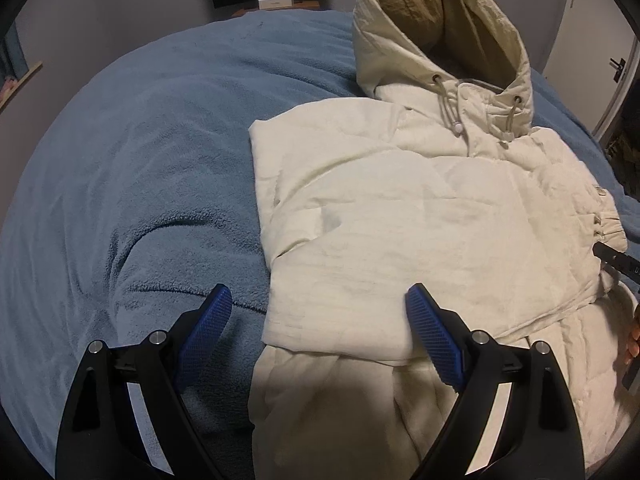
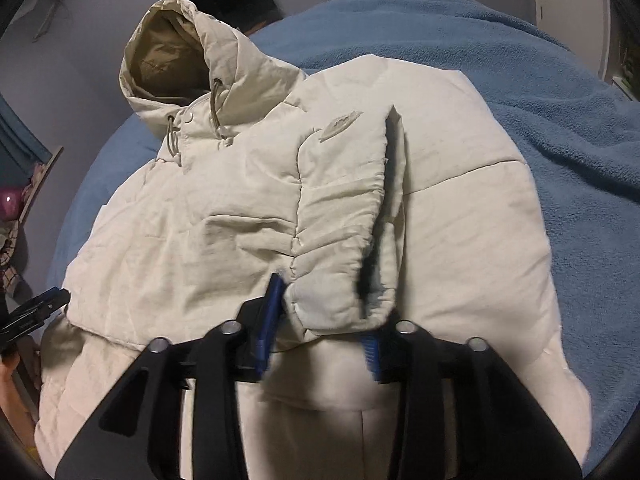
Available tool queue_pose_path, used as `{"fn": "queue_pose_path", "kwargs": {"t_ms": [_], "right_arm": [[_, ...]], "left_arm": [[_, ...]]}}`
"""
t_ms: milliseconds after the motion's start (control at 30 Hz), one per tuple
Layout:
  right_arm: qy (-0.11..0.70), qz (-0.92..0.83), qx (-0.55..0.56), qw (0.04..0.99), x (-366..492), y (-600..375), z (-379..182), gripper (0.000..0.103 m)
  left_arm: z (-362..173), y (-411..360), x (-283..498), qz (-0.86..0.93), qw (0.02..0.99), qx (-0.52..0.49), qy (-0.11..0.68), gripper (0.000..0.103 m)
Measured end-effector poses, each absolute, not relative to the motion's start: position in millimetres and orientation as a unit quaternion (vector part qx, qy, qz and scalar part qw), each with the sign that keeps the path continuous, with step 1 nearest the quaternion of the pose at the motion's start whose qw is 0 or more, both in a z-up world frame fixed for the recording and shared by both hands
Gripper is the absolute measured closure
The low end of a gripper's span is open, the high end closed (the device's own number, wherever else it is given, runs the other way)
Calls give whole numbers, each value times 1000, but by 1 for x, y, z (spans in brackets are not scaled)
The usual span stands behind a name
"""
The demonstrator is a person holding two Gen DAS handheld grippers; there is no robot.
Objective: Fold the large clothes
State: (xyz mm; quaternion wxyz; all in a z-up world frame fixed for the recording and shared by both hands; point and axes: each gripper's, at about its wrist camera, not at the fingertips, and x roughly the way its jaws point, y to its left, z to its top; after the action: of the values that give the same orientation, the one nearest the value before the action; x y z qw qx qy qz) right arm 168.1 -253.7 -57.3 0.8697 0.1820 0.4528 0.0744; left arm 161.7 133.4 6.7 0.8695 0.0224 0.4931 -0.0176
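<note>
blue blanket (image 2: 540, 80), right gripper (image 2: 320, 312) half-open around jacket cuff (image 2: 340, 292)

My left gripper (image 1: 318, 300) at lower frame, glossy black linkage arms, silver round pivot screws, blue cross-hatched pads (image 1: 434, 342), right gripper (image 2: 320, 308) alike

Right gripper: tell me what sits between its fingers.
The jacket's sleeve cuff lies between the right gripper fingers, seen in the right wrist view.

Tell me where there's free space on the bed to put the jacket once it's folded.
Bare blue blanket lies wide on the jacket's folded-sleeve side, and another stretch beyond its other shoulder. It's crowded around the hood and the cuff between the right gripper's pads.
</note>
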Motion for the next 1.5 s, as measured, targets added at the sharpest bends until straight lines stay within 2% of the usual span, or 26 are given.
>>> {"fn": "queue_pose_path", "kwargs": {"t_ms": [33, 67, 267, 500, 800, 1067, 1100, 1133, 1167, 1267, 1367, 1500], "right_arm": [[454, 75, 181, 869, 166, -259, -54, 38], [454, 76, 179, 870, 163, -261, -48, 34], [426, 62, 131, 893, 167, -269, -4, 34], [364, 82, 91, 923, 222, -233, 38, 34], [328, 67, 57, 941, 325, -182, 54, 34], [328, 46, 30, 943, 381, -165, 43, 35], [331, 41, 25, 942, 385, -164, 39, 38], [333, 41, 19, 942, 388, -163, 37, 52], [336, 39, 8, 941, 390, -161, 34, 73], [324, 43, -13, 945, 384, -160, 33, 88], [301, 63, -24, 951, 360, -166, 38, 95], [271, 90, -50, 957, 320, -171, 41, 96]], "left_arm": [[10, 134, 161, -23, 871, 19, 490, 17], [14, 135, 161, -28, 873, 15, 486, 16], [37, 129, 172, -42, 884, 24, 464, 15], [49, 113, 197, -58, 887, 27, 457, 15], [17, 102, 212, -68, 875, 22, 480, 15], [-22, 110, 218, -64, 861, 0, 505, 12], [-23, 111, 218, -64, 860, -1, 505, 12], [-25, 111, 219, -65, 860, -2, 507, 12], [-25, 112, 219, -66, 859, -4, 507, 12], [-22, 115, 220, -70, 863, -16, 500, 12], [-6, 117, 222, -77, 880, -27, 468, 13], [27, 109, 228, -72, 913, 9, 401, 13]]}}
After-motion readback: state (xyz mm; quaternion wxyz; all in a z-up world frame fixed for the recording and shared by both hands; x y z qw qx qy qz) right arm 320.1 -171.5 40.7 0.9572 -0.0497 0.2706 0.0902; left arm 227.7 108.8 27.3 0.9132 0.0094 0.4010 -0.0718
